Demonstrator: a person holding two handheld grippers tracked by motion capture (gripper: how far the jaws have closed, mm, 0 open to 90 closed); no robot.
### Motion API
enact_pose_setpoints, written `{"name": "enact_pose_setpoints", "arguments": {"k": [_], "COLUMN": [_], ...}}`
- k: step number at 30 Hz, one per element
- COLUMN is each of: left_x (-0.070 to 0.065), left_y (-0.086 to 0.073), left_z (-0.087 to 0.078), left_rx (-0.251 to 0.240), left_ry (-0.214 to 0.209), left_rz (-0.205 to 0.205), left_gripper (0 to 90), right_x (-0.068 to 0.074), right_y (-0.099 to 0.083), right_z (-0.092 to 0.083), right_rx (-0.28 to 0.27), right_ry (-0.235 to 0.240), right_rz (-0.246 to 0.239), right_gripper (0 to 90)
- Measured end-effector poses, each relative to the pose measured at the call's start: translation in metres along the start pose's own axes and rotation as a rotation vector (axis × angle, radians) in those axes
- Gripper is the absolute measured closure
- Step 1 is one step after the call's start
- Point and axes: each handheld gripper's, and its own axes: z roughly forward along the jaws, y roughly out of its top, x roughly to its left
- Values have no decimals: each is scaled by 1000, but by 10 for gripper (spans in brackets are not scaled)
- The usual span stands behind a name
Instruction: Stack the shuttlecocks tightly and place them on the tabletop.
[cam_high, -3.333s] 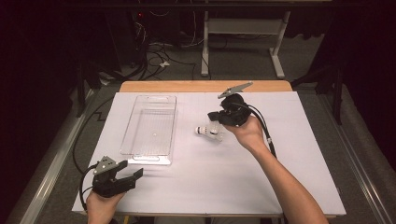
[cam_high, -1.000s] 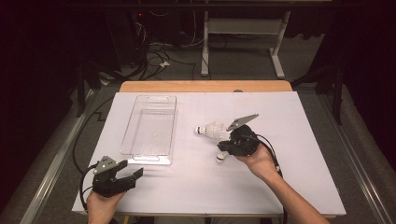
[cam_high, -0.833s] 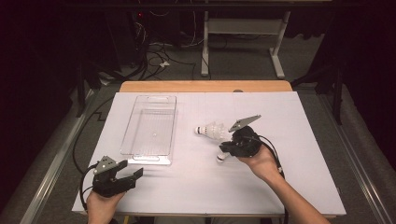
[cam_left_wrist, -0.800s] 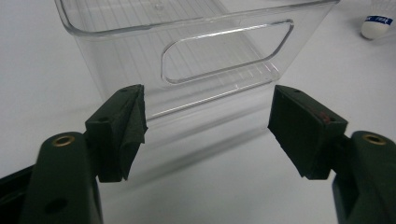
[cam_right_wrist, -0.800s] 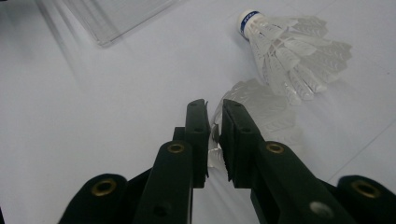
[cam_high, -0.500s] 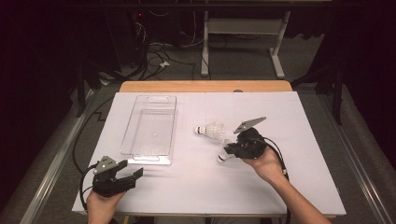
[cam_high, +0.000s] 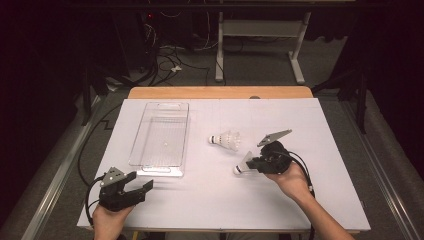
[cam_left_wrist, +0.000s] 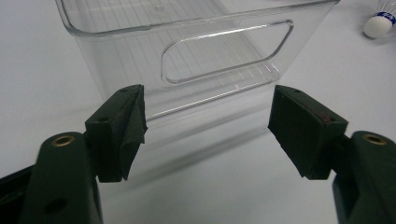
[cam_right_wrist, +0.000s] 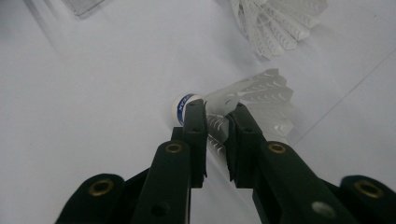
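While the left gripper (cam_high: 142, 187) gapes empty, the right gripper (cam_right_wrist: 215, 120) clamps one of two shuttlecocks (cam_high: 243, 165) beside one clear bin (cam_high: 161, 134).

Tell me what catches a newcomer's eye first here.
The right gripper pinches a white shuttlecock by its feathers, right of the table's middle. A second shuttlecock lies just beyond it. Left of both stands a clear plastic bin, with the open left gripper facing its near end.

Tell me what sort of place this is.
Probably a lab or recording workspace: a white-covered table under a fixed camera, loose cables on the floor behind it, and a bare desk frame in a dark room.
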Motion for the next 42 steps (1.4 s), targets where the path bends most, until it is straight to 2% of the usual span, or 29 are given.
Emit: {"name": "enact_pose_setpoints", "arguments": {"k": [21,33,42], "left_x": [0,0,0], "left_y": [0,0,0], "left_z": [0,0,0], "left_rx": [-2,-1,-2], "left_ry": [1,5,6], "left_rz": [-1,-1,-1], "left_gripper": [283,283,284], "right_x": [-5,-5,-5], "right_y": [-18,-25,-24], "right_z": [4,5,4], "right_rx": [23,31,6], "right_ry": [13,35,41], "right_rz": [29,26,24], "right_gripper": [799,892,900]}}
